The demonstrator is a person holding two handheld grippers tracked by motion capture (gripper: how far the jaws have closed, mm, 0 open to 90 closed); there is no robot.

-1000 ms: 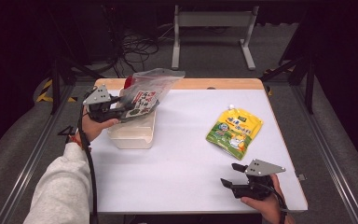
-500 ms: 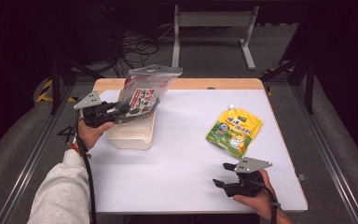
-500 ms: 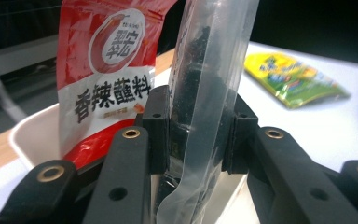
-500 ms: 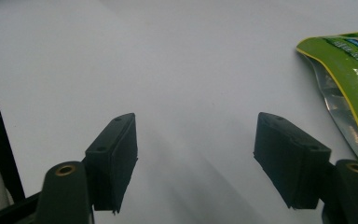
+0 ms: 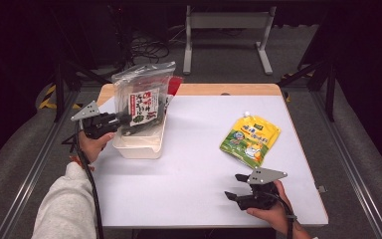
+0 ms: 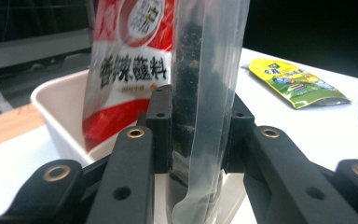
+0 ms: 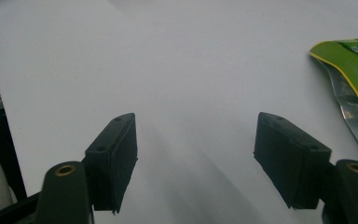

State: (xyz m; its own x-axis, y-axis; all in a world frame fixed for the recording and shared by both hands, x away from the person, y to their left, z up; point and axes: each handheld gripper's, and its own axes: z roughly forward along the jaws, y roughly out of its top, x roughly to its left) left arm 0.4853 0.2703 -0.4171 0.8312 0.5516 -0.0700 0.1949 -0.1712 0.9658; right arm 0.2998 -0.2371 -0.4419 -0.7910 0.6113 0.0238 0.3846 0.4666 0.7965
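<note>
My left gripper (image 5: 119, 119) is shut on a clear packet of dark seaweed (image 5: 142, 97), held upright over the white bin (image 5: 139, 147) at the table's left. In the left gripper view the packet (image 6: 205, 84) stands pinched between the jaws, with a red and white packet (image 6: 126, 60) leaning in the bin (image 6: 51, 112) behind it. A yellow-green pouch (image 5: 251, 138) lies flat on the right of the table; its corner (image 7: 354, 70) lies at the right of the right gripper view. Near the front edge my right gripper (image 5: 234, 191) stands open over bare table, jaws wide apart (image 7: 196, 163).
The white table (image 5: 199, 164) has a wooden strip along its far edge (image 5: 224, 89). Metal rails run down both sides, and a stand with cables sits on the dark floor behind. A sleeve (image 5: 64, 209) comes in at the bottom left.
The left gripper has swung the seaweed packet from tilted to upright and lifted it above the bin. The right gripper has shifted slightly left along the front edge.
</note>
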